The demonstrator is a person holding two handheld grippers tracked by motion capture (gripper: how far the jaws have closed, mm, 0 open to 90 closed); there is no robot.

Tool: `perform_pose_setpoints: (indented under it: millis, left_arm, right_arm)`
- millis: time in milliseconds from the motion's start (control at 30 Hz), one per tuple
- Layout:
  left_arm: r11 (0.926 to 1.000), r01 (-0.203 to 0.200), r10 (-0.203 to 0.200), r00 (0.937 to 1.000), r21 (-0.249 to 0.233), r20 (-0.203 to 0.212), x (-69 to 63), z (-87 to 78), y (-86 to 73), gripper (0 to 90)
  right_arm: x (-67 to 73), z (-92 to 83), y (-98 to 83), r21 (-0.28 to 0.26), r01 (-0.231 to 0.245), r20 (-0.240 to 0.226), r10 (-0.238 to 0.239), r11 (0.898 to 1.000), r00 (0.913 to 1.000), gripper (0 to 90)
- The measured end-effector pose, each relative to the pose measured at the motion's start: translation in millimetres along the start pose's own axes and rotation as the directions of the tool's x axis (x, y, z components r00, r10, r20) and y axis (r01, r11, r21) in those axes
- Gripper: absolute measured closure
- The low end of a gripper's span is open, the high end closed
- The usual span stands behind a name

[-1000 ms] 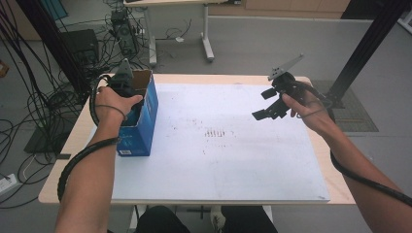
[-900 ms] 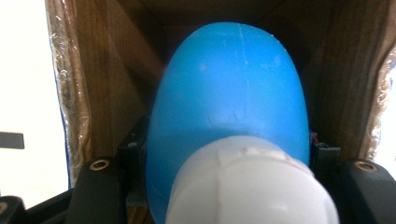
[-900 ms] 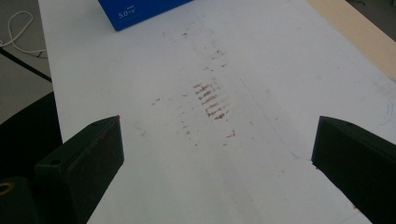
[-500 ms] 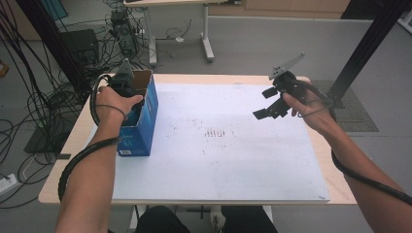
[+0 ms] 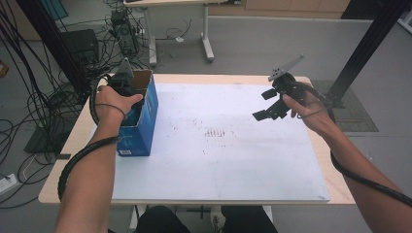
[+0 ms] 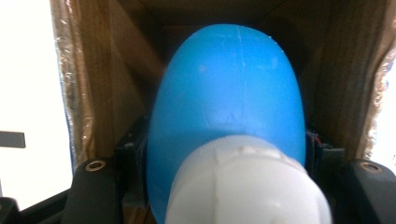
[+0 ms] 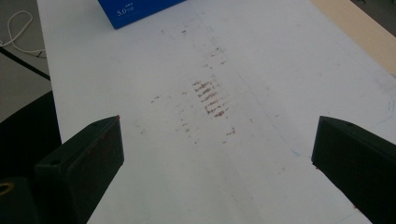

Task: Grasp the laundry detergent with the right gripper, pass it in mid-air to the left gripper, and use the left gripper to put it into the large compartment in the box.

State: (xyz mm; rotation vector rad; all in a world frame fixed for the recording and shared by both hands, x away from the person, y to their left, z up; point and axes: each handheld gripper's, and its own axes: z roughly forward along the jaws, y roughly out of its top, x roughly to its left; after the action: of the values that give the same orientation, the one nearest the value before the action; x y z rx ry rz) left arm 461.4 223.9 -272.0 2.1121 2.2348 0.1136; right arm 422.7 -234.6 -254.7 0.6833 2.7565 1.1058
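Here, a blue-and-white object goes into the box

Left gripper (image 5: 125, 83), fingers just loosening, flanks the object (image 6: 229, 116) inside the box (image 5: 141, 127); early release could tip it. Right gripper (image 7: 215, 168) hangs open

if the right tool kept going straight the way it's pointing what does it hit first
Probably the white sheet on the table: the right tool, jaws wide and empty, aims down across it toward the reddish scuff marks. The blue box lies beyond.

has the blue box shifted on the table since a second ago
No. The blue box sits at the same spot by the white mat's left edge, left gripper inside it.
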Motion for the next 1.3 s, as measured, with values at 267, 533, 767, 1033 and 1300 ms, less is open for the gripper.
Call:
perform_pose_setpoints:
  millis: [267, 533, 767, 1033, 1300]
  left_arm:
    - [0.9999, 0.0, 0.0, 1.0, -0.017, 0.003, 1.8, -13.5, -0.5, 30.2]
    - [0.9995, -0.015, 0.015, 0.9999, -0.026, -0.001, -2.7, -27.5, -0.4, 28.4]
    - [0.9991, -0.014, 0.014, 0.9999, -0.04, 0.001, -1.0, -41.7, -3.2, 26.4]
    - [0.9956, -0.021, 0.024, 0.9993, -0.091, 0.027, 2.0, -68.9, -6.1, 21.4]
    - [0.9895, -0.072, 0.081, 0.9946, -0.125, 0.065, -18.7, -84.9, -4.5, 15.5]
  right_arm:
    - [1.7, 2.8, 2.6, -0.006, 0.007, -0.005, -0.007, 1.0, 1.0, 1.9]
    - [3.3, 6.2, 4.4, -0.01, 0.012, -0.011, -0.012, 1.0, 0.9999, 1.9]
    - [3.3, 3.2, 4.8, -0.008, 0.012, -0.005, -0.012, 1.0, 0.9999, 1.9]
    - [0.3, -1.0, 5.3, -0.002, 0.005, 0.01, -0.005, 1.0, 0.9999, 1.8]
    - [-3.4, -3.8, 10.0, 0.012, 0.0, 0.031, 0.0, 1.0, 0.9995, 1.7]
